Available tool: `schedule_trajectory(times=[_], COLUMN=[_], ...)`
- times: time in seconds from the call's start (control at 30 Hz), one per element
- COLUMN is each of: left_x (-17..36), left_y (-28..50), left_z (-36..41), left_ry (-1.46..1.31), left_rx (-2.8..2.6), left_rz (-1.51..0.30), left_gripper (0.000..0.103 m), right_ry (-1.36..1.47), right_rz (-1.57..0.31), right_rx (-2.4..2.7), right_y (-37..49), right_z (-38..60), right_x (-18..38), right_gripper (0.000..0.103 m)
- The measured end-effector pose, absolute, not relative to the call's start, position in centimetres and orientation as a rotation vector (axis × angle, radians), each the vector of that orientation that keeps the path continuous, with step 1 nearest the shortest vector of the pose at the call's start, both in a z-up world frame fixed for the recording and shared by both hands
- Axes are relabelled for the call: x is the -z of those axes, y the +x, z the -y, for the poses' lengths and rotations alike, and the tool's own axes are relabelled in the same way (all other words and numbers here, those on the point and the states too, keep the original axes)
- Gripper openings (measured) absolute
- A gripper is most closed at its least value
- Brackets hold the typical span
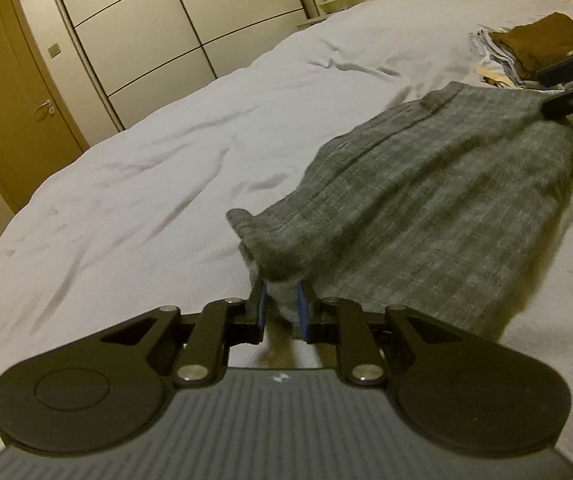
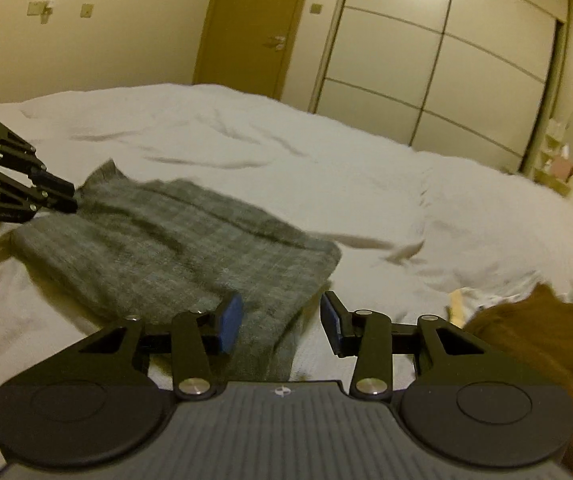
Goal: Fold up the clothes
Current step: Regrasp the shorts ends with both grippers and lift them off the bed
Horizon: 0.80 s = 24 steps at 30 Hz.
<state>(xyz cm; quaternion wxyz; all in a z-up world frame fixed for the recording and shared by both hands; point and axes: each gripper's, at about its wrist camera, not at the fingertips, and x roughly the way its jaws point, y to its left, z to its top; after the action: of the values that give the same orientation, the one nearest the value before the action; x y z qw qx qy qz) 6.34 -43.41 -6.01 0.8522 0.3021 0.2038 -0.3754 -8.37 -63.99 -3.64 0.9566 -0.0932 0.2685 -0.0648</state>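
Observation:
A grey checked garment (image 1: 426,184) lies partly folded on the white bed (image 1: 146,168). My left gripper (image 1: 283,306) is shut on a bunched corner of it, and the cloth fills the gap between the blue pads. In the right wrist view the same garment (image 2: 174,248) stretches from the left gripper (image 2: 68,198) at the far left to my right gripper (image 2: 281,320). The right gripper is open, its blue pads wide apart, with the garment's near edge lying between and below them. In the left wrist view the right gripper (image 1: 554,88) sits at the garment's far end.
A stack of folded clothes with a brown piece on top (image 1: 534,44) (image 2: 534,336) rests on the bed beside the right gripper. A wardrobe (image 1: 158,32) and a brown door (image 1: 10,92) stand beyond the bed's edge. Wrinkled white sheet (image 2: 326,160) spreads past the garment.

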Motion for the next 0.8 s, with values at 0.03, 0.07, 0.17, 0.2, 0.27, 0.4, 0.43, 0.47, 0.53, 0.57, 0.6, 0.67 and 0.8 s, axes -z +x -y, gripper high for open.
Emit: schedule_trajectory(times=[0.03, 0.07, 0.17, 0.2, 0.27, 0.4, 0.43, 0.47, 0.53, 0.57, 0.6, 0.67, 0.8], left_x=[5.9, 5.7, 5.2, 5.1, 4.7, 4.1, 3.9, 3.6, 3.0, 2.9, 2.9, 3.7, 7.6], left_y=[6.3, 6.2, 5.7, 5.5, 5.1, 4.2, 3.9, 3.3, 1.5, 0.1, -1.4, -4.4, -6.6], left_z=[43.4, 43.4, 43.3, 43.2, 43.0, 42.8, 42.8, 42.8, 42.6, 42.7, 42.8, 43.4, 46.0], left_ry=[0.640, 0.644, 0.648, 0.650, 0.655, 0.669, 0.676, 0.684, 0.718, 0.747, 0.784, 0.877, 1.070], left_rx=[0.785, 0.781, 0.776, 0.776, 0.778, 0.783, 0.785, 0.787, 0.808, 0.831, 0.862, 0.933, 0.977], left_rz=[-0.429, -0.429, -0.425, -0.422, -0.417, -0.402, -0.393, -0.380, -0.321, -0.280, -0.237, -0.165, -0.103], left_gripper=[0.017, 0.017, 0.017, 0.017, 0.017, 0.018, 0.025, 0.031, 0.051, 0.054, 0.058, 0.061, 0.060], right_ry=[-0.193, -0.203, -0.247, -0.254, -0.253, -0.272, -0.279, -0.293, -0.361, -0.410, -0.461, -0.572, -0.801], right_rz=[-0.540, -0.539, -0.542, -0.544, -0.547, -0.550, -0.551, -0.552, -0.562, -0.569, -0.577, -0.595, -0.624], right_rx=[0.127, 0.124, 0.120, 0.118, 0.115, 0.110, 0.108, 0.106, 0.099, 0.093, 0.085, 0.061, 0.005], right_y=[-9.1, -9.6, -10.8, -11.1, -11.6, -12.0, -12.0, -12.0, -12.0, -11.9, -11.7, -11.1, -9.6], right_z=[63.8, 63.4, 62.5, 62.3, 62.0, 61.5, 61.4, 61.2, 60.5, 60.0, 59.5, 58.4, 56.1], right_x=[3.1, 2.9, 2.5, 2.5, 2.3, 2.2, 2.2, 2.3, 2.6, 2.9, 3.3, 4.5, 7.0], right_gripper=[0.041, 0.041, 0.043, 0.043, 0.044, 0.050, 0.050, 0.051, 0.052, 0.052, 0.052, 0.052, 0.052])
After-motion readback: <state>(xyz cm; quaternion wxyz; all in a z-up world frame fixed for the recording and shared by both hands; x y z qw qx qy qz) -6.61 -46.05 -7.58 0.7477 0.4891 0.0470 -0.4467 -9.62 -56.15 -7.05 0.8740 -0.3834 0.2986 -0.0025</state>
